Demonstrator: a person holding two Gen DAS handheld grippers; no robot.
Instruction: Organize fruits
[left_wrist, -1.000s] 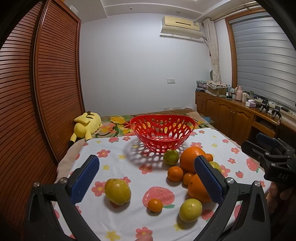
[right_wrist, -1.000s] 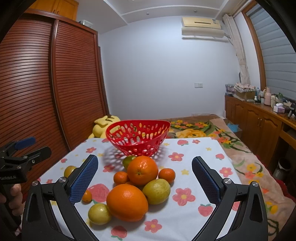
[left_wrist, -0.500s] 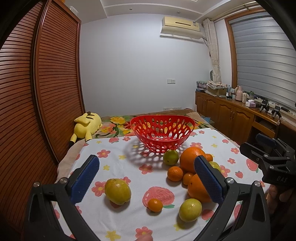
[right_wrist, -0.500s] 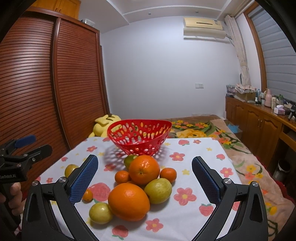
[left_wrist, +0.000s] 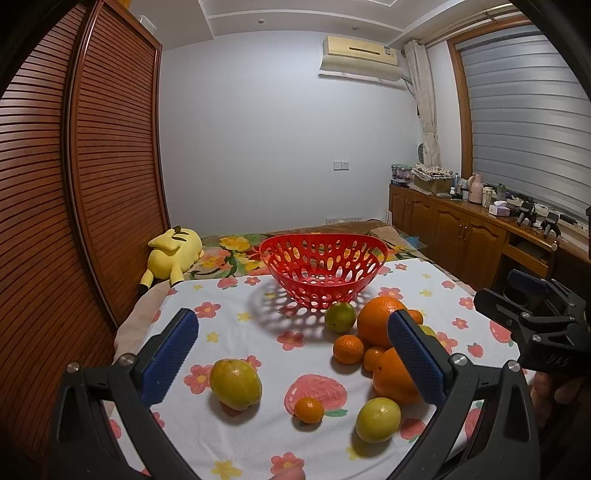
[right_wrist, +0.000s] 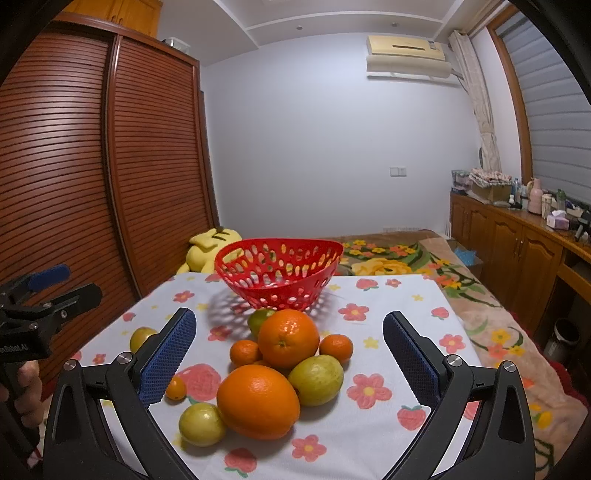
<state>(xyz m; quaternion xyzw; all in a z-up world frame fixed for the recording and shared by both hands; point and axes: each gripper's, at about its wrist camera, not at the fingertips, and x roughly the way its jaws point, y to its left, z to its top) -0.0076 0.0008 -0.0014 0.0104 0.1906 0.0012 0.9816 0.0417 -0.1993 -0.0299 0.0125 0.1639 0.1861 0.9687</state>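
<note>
Both jaws spread wide, empty: left gripper (left_wrist: 293, 356) and right gripper (right_wrist: 289, 350) above loose oranges and yellow-green citrus fruits (right_wrist: 258, 400) on flowered white tablecloth (left_wrist: 236, 310), before perforated red plastic basket (left_wrist: 323, 267).

The left tool's right finger (left_wrist: 415, 360) hides part of the near orange (left_wrist: 391, 376).

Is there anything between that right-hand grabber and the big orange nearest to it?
Nothing visible. The right gripper is open with the near large orange straight ahead between its fingers, over bare tablecloth. A yellow-green fruit and a smaller one crowd its sides.
</note>
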